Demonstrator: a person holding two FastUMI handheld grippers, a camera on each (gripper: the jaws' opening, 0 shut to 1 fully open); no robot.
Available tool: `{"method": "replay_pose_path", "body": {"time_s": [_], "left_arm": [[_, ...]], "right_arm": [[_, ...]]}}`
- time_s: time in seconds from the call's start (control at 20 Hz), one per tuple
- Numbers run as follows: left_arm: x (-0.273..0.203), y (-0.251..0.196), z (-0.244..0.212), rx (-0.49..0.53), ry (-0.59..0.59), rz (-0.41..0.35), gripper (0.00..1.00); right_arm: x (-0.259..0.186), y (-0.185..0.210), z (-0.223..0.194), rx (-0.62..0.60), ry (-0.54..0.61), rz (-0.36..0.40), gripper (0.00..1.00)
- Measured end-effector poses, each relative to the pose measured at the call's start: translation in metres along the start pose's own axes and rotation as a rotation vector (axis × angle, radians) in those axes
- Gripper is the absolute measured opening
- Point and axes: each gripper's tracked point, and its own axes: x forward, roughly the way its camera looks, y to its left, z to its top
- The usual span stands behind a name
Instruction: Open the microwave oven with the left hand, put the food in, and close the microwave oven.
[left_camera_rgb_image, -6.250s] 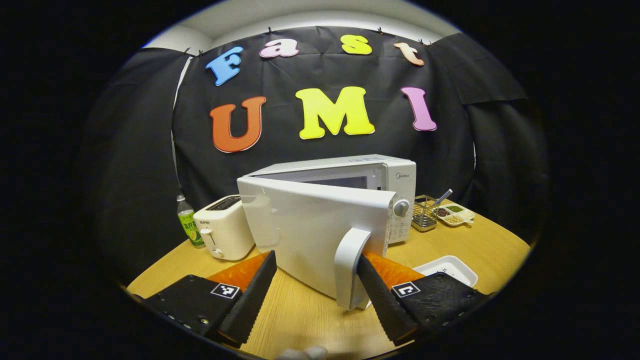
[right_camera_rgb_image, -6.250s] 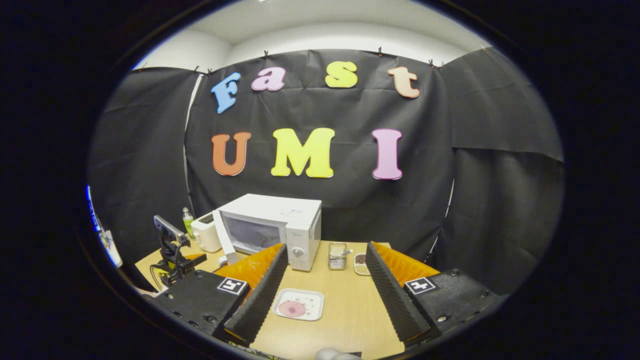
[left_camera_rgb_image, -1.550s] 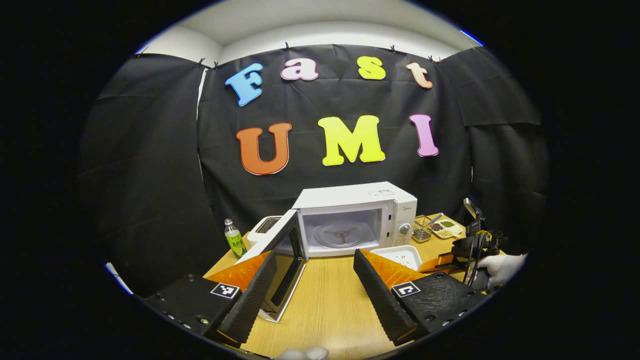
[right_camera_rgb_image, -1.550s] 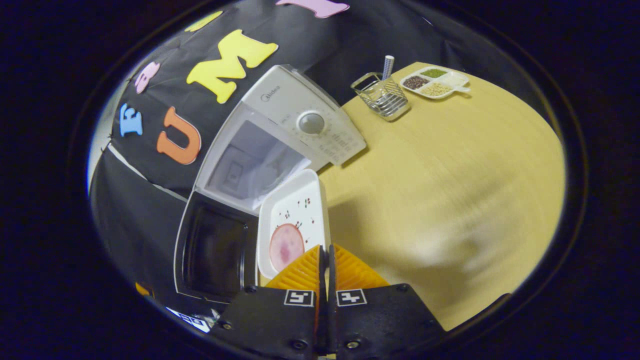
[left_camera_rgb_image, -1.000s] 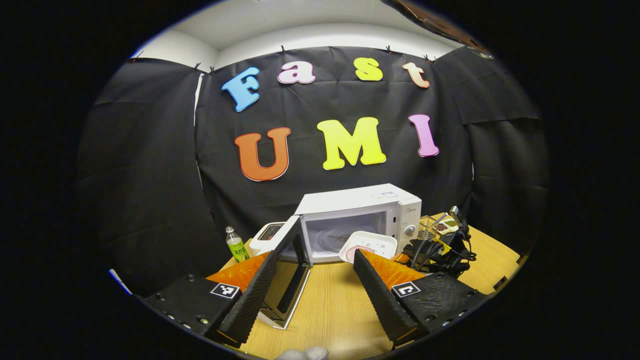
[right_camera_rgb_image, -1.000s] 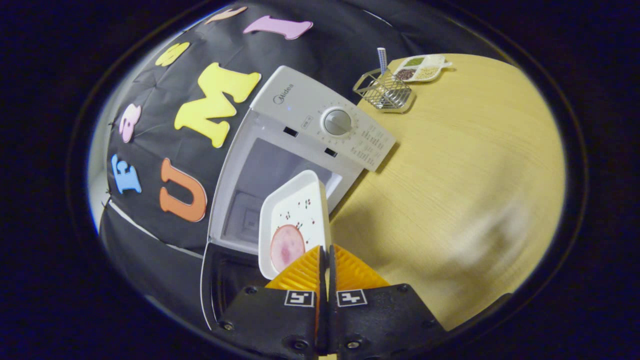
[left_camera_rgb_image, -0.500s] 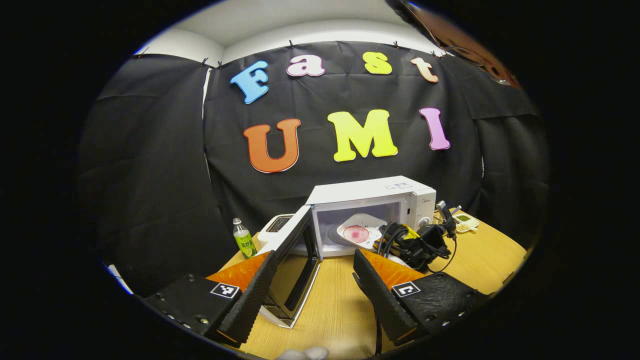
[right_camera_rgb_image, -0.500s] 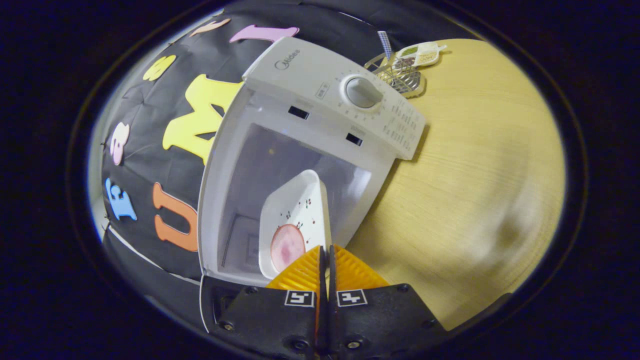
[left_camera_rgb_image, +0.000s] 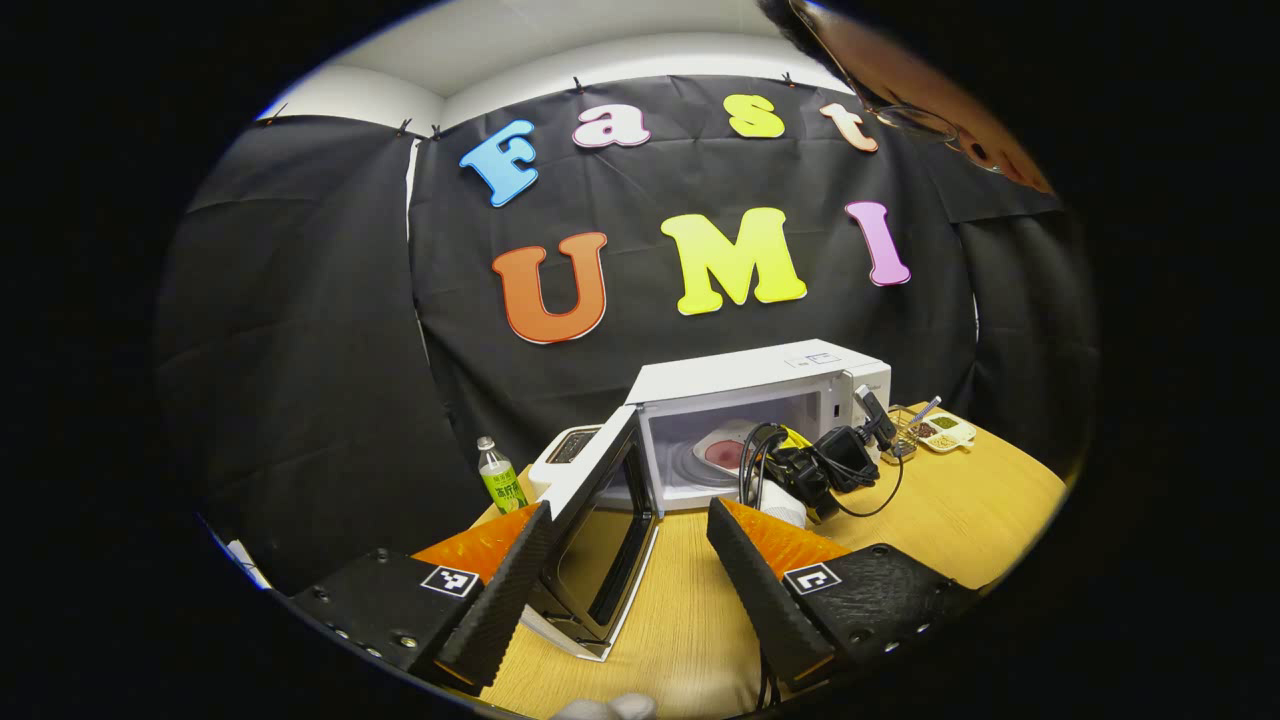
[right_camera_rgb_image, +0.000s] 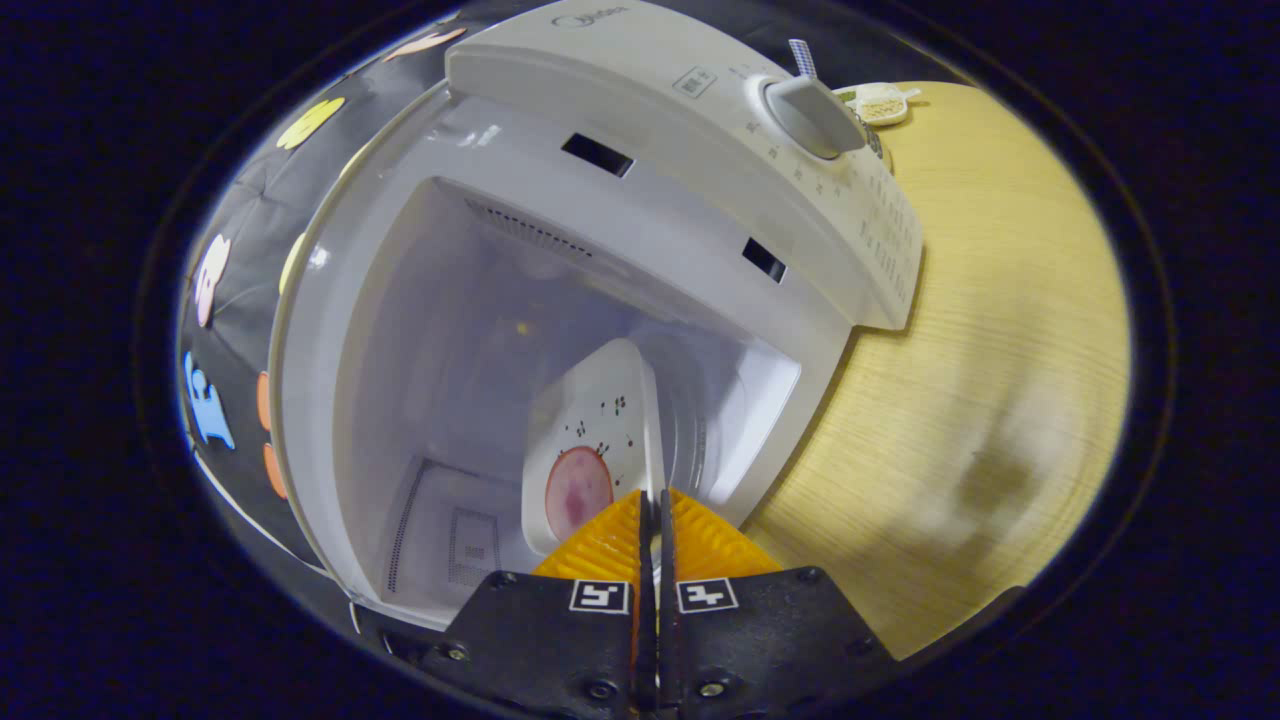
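Note:
The white microwave oven stands on the wooden table with its door swung wide open to the left. In the right gripper view my right gripper is shut on the rim of a white plate carrying a pink slice of food, and the plate is inside the oven cavity. The left gripper view shows that right gripper at the oven mouth with the plate inside. My left gripper hangs open in front of the door, holding nothing.
A white toaster and a green-labelled bottle stand left of the oven. A wire basket and a divided dish of grains sit to its right. A person's face shows at the top right of the left gripper view.
My right gripper has carried the plate forward from in front of the oven into the cavity. The left gripper has stayed open near the door, drifting slightly.

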Motion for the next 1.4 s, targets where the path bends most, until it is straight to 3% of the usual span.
{"method": "replay_pose_path", "body": {"time_s": [0.15,0.25,0.3,0.4,0.5,0.55,0.6,0.65,0.7,0.75,0.8,0.85,0.9,0.95,1.0,1.05,1.2,1.4], "left_arm": [[0.001,0.0,0.0,0.004,0.001,-0.004,0.95],[-0.001,0.002,0.003,0.002,-0.005,0.0,0.95],[-0.002,0.004,0.004,0.001,-0.007,0.001,0.95],[-0.003,0.008,0.005,0.002,-0.007,0.001,0.95],[-0.005,0.01,0.012,0.003,-0.011,-0.002,0.95],[-0.006,0.011,0.016,0.005,-0.021,-0.002,0.95],[-0.006,0.013,0.021,0.005,-0.03,-0.002,0.95],[-0.008,0.013,0.026,0.005,-0.039,-0.005,0.95],[-0.009,0.013,0.031,0.005,-0.047,-0.008,0.95],[-0.01,0.012,0.036,0.004,-0.054,-0.016,0.95],[-0.011,0.012,0.042,0.003,-0.065,-0.023,0.95],[-0.012,0.014,0.049,0.004,-0.073,-0.026,0.95],[-0.014,0.015,0.054,0.003,-0.084,-0.029,0.95],[-0.016,0.016,0.061,-0.003,-0.091,-0.034,0.95],[-0.016,0.016,0.066,-0.014,-0.1,-0.041,0.95],[-0.017,0.017,0.069,-0.024,-0.106,-0.045,0.95],[-0.014,0.019,0.075,-0.038,-0.12,-0.055,0.95],[-0.01,0.017,0.082,-0.036,-0.139,-0.062,0.95]], "right_arm": [[-0.002,0.003,0.006,0.038,-0.026,0.036,0.11],[-0.012,0.012,0.01,0.068,-0.007,0.116,0.09],[-0.022,0.013,0.014,0.058,-0.013,0.129,0.21],[-0.041,0.01,0.021,-0.036,-0.053,0.122,0.58],[-0.064,0.018,0.027,-0.188,-0.071,0.143,0.76],[-0.076,0.024,0.029,-0.281,-0.076,0.158,0.89],[-0.092,0.029,0.034,-0.384,-0.085,0.162,0.95],[-0.107,0.033,0.042,-0.475,-0.107,0.163,0.89],[-0.124,0.041,0.053,-0.55,-0.137,0.177,1.0],[-0.143,0.047,0.062,-0.616,-0.155,0.188,0.91],[-0.162,0.053,0.071,-0.674,-0.162,0.202,1.0],[-0.183,0.054,0.081,-0.738,-0.171,0.208,0.91],[-0.204,0.057,0.093,-0.79,-0.183,0.218,0.91],[-0.222,0.061,0.109,-0.846,-0.211,0.224,1.0],[-0.242,0.058,0.13,-0.904,-0.241,0.206,0.91],[-0.259,0.057,0.144,-0.945,-0.254,0.203,1.0],[-0.299,0.049,0.189,-1.055,-0.307,0.169,1.0],[-0.353,0.013,0.24,-1.062,-0.346,0.075,1.0]]}}
